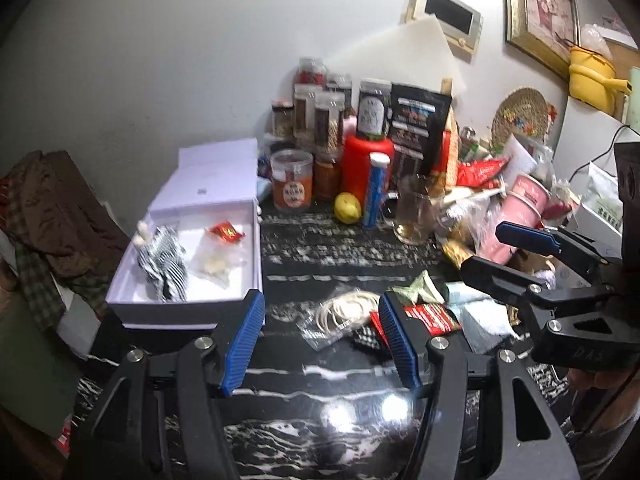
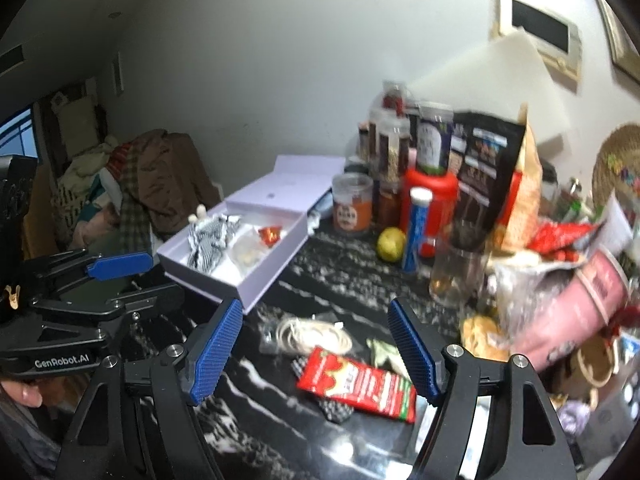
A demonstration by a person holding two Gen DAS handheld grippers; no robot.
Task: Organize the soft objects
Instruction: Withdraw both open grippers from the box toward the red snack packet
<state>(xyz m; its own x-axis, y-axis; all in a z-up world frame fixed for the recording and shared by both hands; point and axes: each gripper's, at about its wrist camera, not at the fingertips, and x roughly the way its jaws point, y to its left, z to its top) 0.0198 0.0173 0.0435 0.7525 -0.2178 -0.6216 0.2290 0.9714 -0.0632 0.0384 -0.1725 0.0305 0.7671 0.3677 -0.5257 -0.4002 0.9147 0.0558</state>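
The left gripper [image 1: 322, 344] hangs over a black marble-patterned countertop [image 1: 320, 248], its blue-padded jaws apart with nothing between them. Beyond the fingers lie a clear bag of rubber bands [image 1: 340, 316], a red snack packet [image 1: 434, 314] and a folded green paper [image 1: 416, 288]. To the left an open white box [image 1: 188, 304] holds a striped cloth [image 1: 164, 264] and a red-wrapped candy [image 1: 225, 232]. The right gripper [image 1: 486, 252] enters from the right, jaws apart and empty. A lemon [image 1: 347, 208] sits before the jars.

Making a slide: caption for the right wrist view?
Open right gripper above red packet, white box beyond.
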